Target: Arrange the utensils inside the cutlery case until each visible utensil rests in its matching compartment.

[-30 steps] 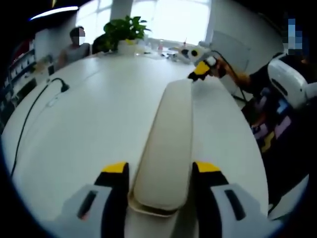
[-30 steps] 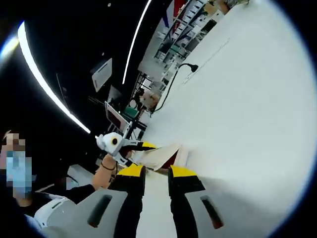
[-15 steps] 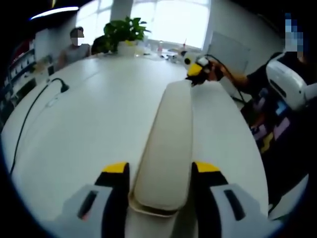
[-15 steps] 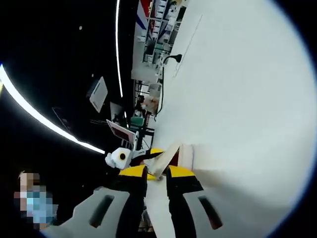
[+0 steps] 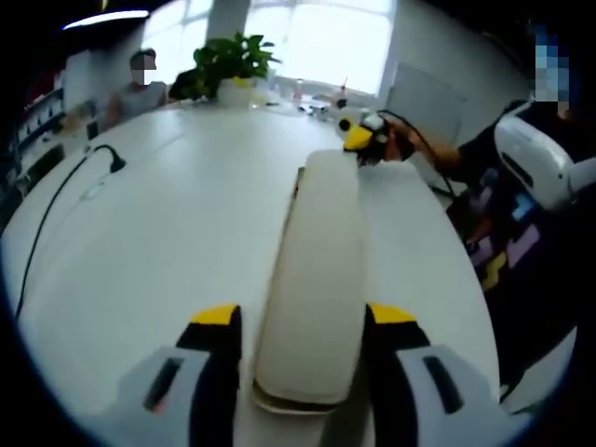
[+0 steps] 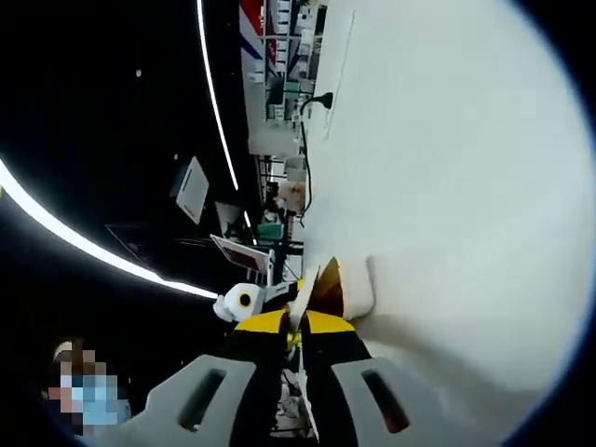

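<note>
Lengthwise, the cutlery case (image 5: 312, 279) runs from the left gripper (image 5: 298, 321), jaws bracketing its near end, grip unclear, to the right gripper (image 6: 296, 323), clamped on the lid edge (image 6: 307, 289) at the far end.

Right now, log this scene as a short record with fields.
case: long cream cutlery case, lying on the white table
lid: lifted at the far end
left hand-held gripper: jaws either side of the case's near end
right hand-held gripper: pinching the lid edge
utensils: cannot tell
background: potted plant, black cable
</note>
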`<state>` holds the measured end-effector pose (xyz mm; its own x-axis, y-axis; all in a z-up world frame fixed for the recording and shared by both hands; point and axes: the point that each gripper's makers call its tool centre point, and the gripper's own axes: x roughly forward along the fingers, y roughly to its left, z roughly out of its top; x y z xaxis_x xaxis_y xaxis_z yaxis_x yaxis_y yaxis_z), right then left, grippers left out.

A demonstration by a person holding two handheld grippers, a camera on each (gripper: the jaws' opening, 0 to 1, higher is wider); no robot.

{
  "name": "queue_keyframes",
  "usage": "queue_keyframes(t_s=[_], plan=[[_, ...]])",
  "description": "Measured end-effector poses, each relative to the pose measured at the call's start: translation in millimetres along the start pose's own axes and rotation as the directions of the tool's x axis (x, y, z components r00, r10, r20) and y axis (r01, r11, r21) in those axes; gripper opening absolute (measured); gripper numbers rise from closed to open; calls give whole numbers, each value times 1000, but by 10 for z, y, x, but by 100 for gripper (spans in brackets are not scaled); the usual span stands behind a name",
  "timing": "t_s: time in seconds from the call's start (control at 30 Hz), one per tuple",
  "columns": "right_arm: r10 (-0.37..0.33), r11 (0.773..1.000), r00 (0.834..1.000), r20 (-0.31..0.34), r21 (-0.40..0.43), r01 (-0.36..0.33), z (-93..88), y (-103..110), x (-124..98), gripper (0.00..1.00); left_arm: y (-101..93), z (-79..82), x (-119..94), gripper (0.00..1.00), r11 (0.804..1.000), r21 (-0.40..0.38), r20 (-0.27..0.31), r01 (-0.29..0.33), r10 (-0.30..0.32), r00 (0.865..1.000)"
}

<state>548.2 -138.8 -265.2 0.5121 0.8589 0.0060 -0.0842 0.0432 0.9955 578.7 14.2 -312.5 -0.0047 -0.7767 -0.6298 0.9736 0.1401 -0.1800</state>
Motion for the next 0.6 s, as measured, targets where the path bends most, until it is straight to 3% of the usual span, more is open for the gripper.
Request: queue_keyframes(t_s=[0.07, 0.23, 0.4, 0.6], plan=[[32, 999, 999, -4, 16, -32, 0, 55, -3, 3, -2, -2, -1, 56, 1000, 0, -2, 0, 0, 1000], [33, 998, 999, 21, 55, -34, 53, 52, -10, 2, 12, -1, -4, 56, 1000, -2, -1, -2, 2, 1000], [89, 993, 996, -6, 81, -88, 64, 134, 52, 2, 7, -13, -16, 57, 1000, -6, -9, 1, -1, 1000], [141, 989, 989, -36, 57, -139, 96, 238, 128, 2, -6, -32, -34, 62, 1000, -14, -15, 1, -1, 1000]])
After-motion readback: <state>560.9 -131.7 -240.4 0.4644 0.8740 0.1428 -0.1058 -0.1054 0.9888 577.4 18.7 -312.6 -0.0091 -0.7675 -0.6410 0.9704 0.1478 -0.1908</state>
